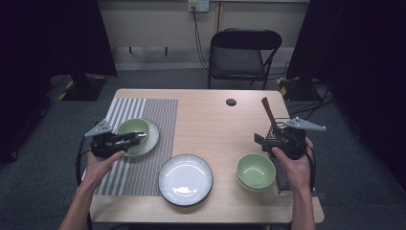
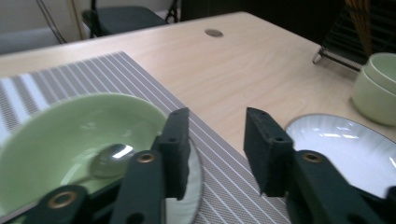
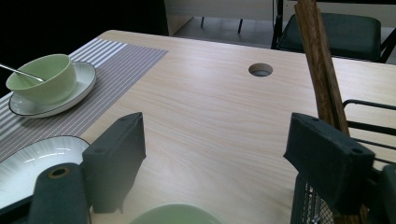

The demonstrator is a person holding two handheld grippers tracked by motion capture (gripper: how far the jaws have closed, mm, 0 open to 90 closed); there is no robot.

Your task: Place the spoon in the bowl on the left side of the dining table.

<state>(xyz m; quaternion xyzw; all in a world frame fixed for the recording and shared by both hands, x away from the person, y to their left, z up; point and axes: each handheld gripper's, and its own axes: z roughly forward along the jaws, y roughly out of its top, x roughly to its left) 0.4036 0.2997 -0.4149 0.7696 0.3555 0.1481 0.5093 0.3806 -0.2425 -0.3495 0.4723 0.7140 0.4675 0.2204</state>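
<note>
Step in hand: table setting, by the look of it; a spoon [image 2: 108, 161] lies in the green bowl [image 1: 132, 129] on its saucer [image 1: 149, 139], left of centre in the high view.
Left gripper [image 2: 215, 147]: jaws spread, nothing between them, just beside the bowl's rim.
Right gripper [image 3: 219, 161]: spread wide and empty, at the right beside the wire rack [image 1: 282, 170] holding wooden chopsticks [image 1: 268, 113].
Next move: probably fetching the chopsticks; that calls for closing squarely on the thin sticks.
Also there: white plate [image 1: 186, 179], stacked bowls [image 1: 256, 172], lower centre-right.
</note>
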